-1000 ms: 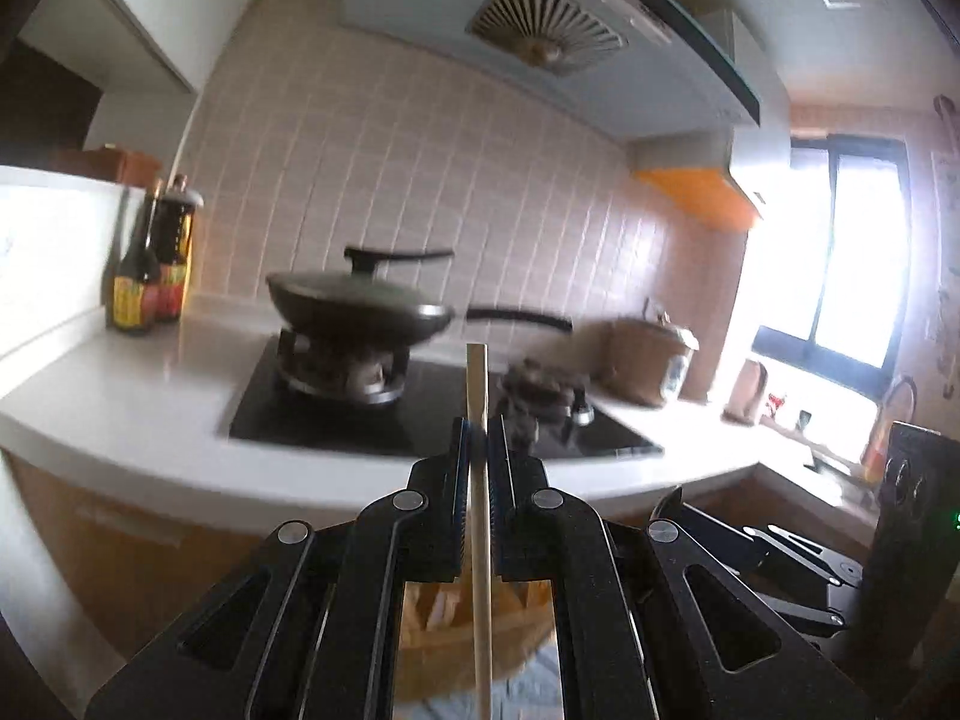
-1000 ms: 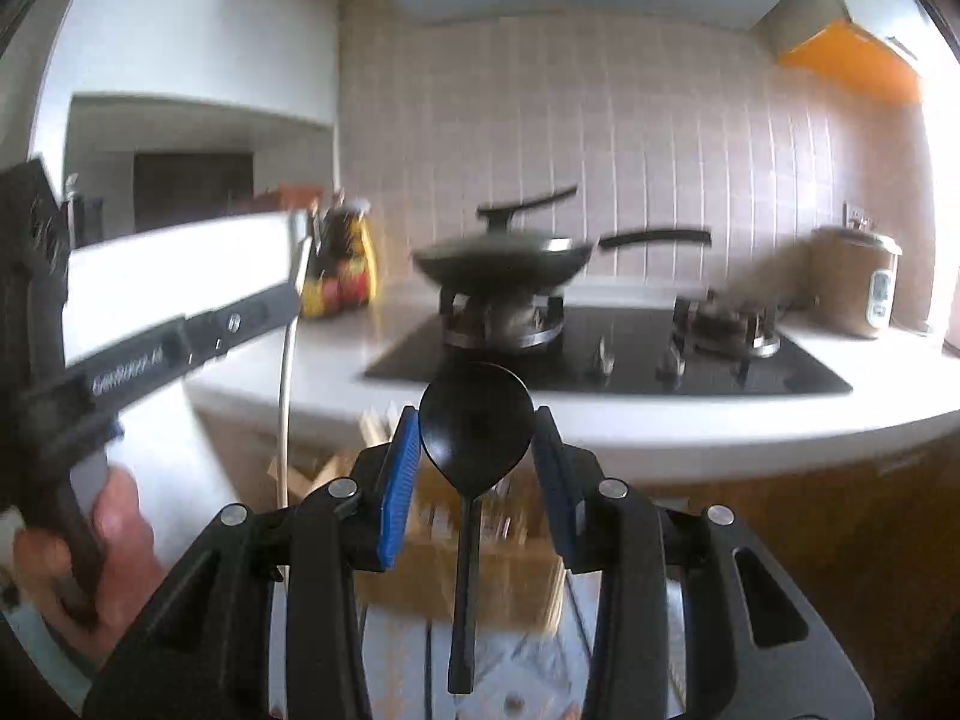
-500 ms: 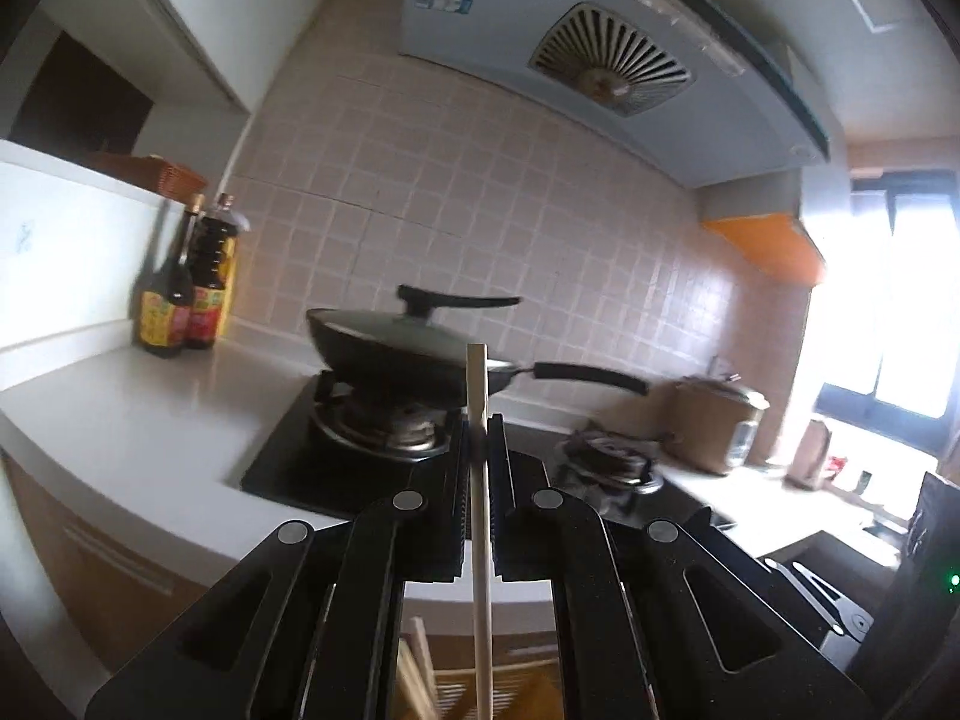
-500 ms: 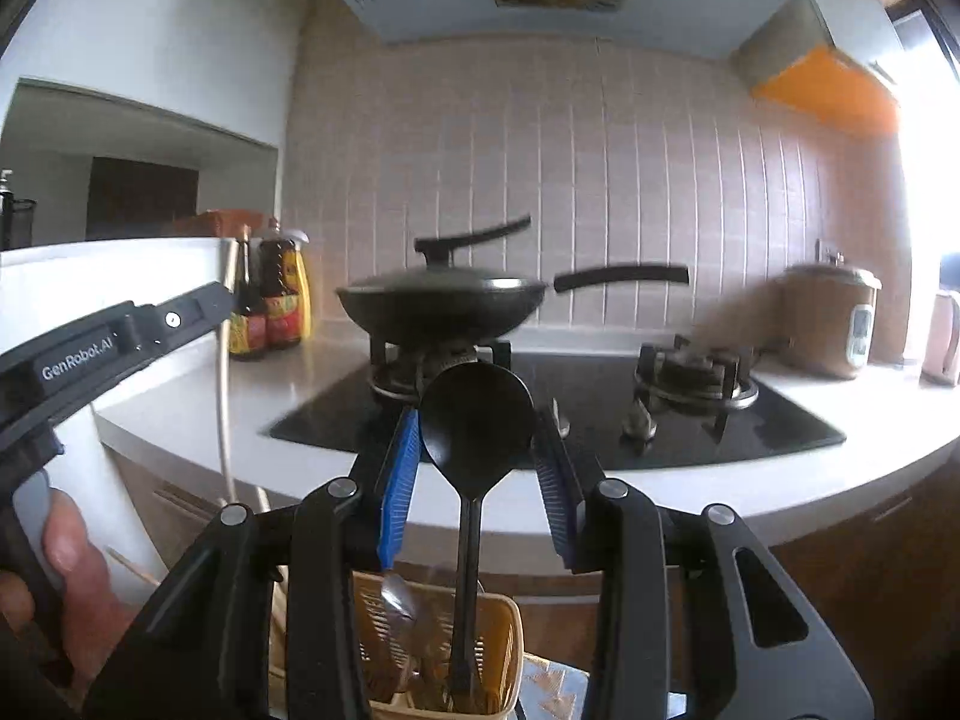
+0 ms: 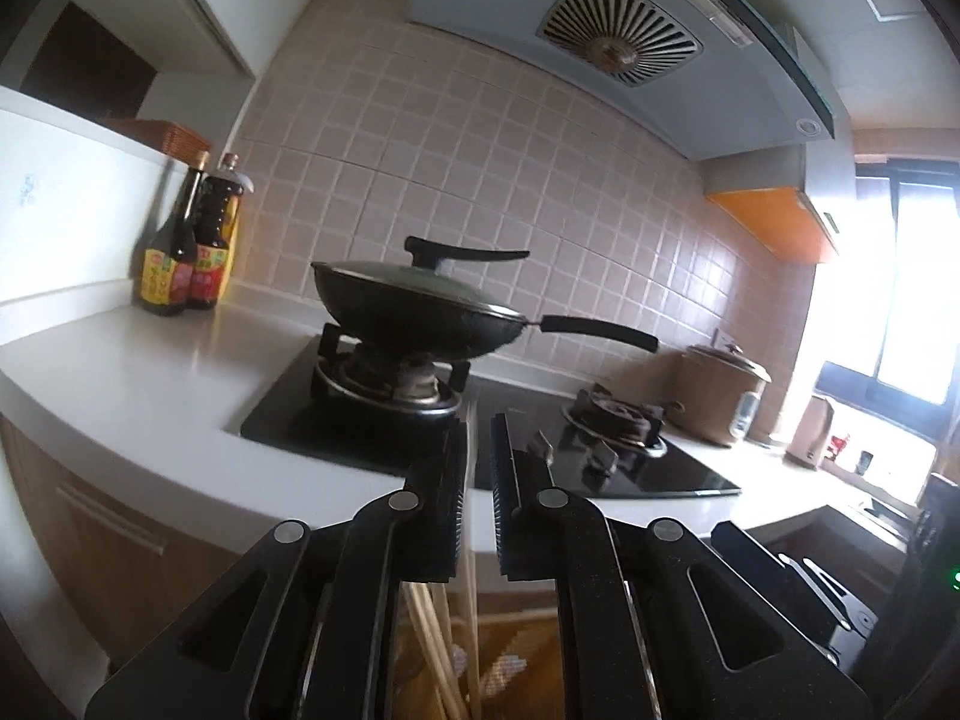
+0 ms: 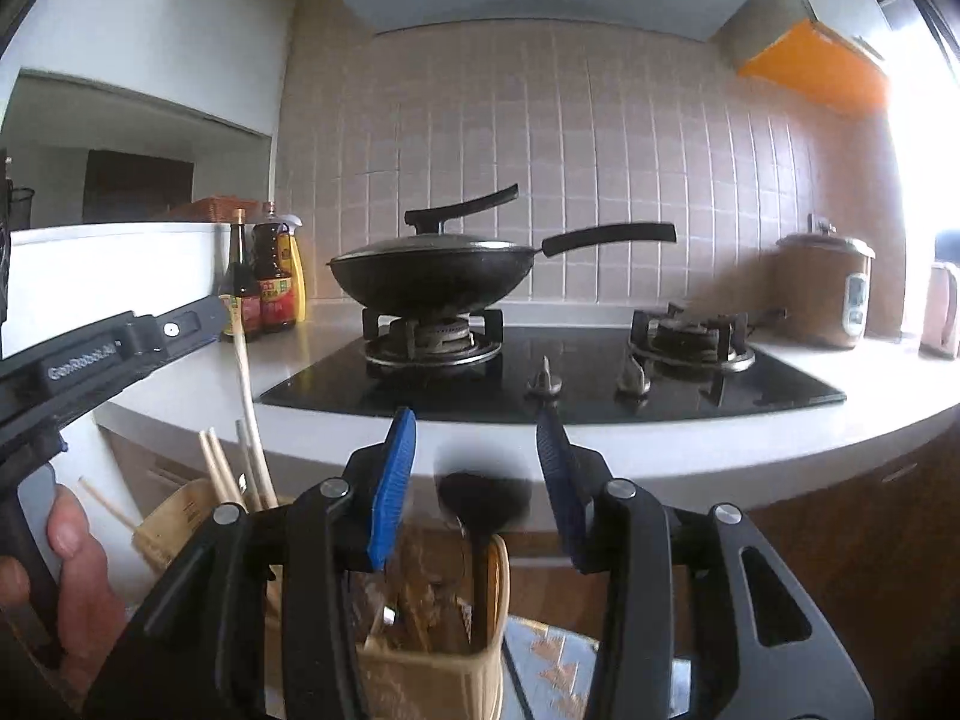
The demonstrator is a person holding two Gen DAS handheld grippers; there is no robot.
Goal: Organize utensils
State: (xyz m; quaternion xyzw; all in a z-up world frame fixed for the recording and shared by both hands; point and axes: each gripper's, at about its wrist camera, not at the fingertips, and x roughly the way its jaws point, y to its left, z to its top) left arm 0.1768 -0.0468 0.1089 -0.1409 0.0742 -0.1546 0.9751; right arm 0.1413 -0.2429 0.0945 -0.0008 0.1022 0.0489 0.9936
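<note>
Nearest in the right wrist view, the right tool (image 6: 474, 468) has its blue-padded jaws opening, and the black plastic spoon (image 6: 483, 501) sits blurred between them, its bowl clear of both pads and its handle running down into the tan plastic utensil holder (image 6: 432, 675) just below. The spoon looks released, so this step seems nearly done. It is light and stiff with a smooth bowl that would slip in a pinch; the narrow handle just under the bowl is the better place to take hold.

In the left wrist view the left tool (image 5: 479, 468) has its black jaws opening from nearly together, and the pale wooden chopstick (image 5: 468, 618) shows only below them, dropping among other chopsticks. From the right wrist view it stands upright in the left part of the holder. It is thin, light and rigid, apt to pivot if pinched at one end, so a grip near the middle suits it.

Beyond both tools runs the white table (image 6: 750, 438) edge, then the black glass hob (image 6: 600, 378), with the lidded black wok (image 6: 432, 276) on the left burner
</note>
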